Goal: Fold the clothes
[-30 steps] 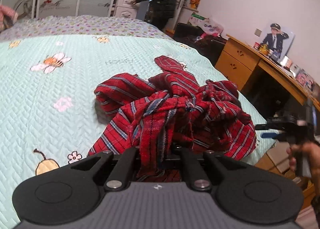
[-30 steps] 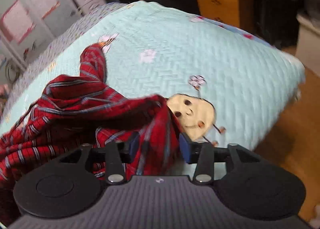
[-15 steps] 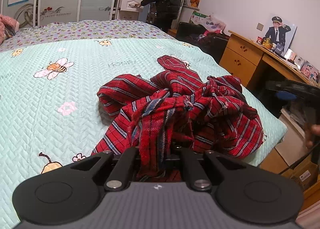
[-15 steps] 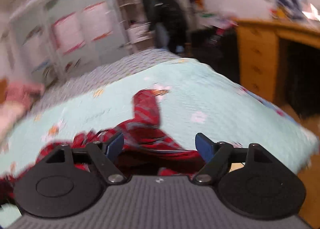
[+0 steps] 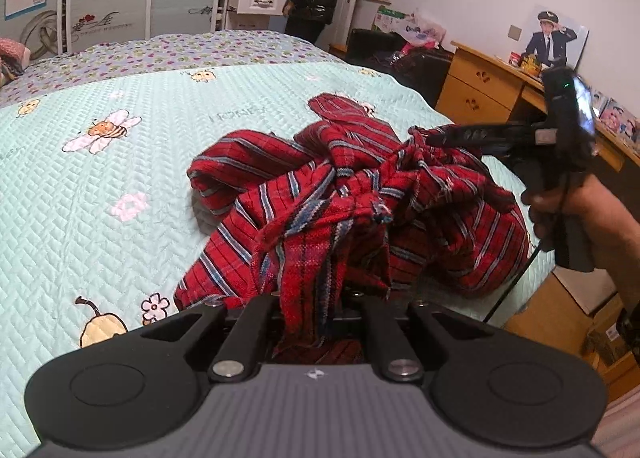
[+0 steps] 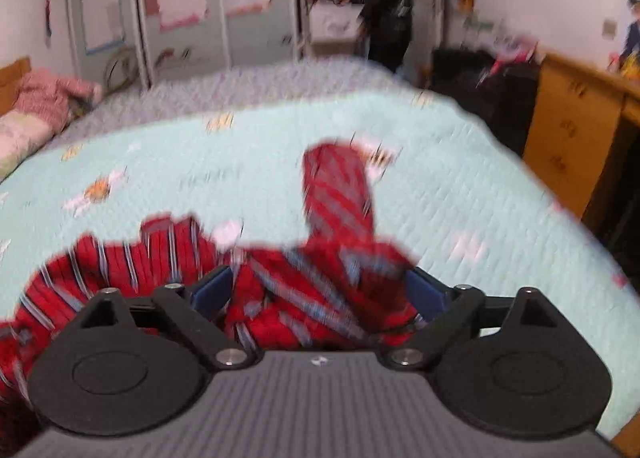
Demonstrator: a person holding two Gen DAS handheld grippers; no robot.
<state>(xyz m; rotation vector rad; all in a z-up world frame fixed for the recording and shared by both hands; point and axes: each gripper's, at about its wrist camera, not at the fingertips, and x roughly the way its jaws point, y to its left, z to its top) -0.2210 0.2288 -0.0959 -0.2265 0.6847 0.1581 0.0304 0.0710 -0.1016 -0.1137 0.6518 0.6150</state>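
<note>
Left gripper [image 5: 316, 310] is pinching a fold of the crumpled red plaid shirt [image 5: 360, 198] on the bed [image 5: 100, 198] – anchoring it, likely – while right gripper [image 6: 320, 294], jaws just narrowing, half-open astride another bunch, is seeking a second hold for spreading.

Bare quilt [image 5: 120, 186] left of shirt [image 5: 360, 194]

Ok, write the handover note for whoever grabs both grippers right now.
Left gripper: shut on a fold of the red plaid garment at its near edge.
Right gripper: jaws apart and just been closing, cloth between them, no grip yet.
Garment: crumpled heap on the mint quilt, near the bed's desk-side edge.
Done: nothing folded.
Left: grip with the right, spread it flat, then fold.
</note>
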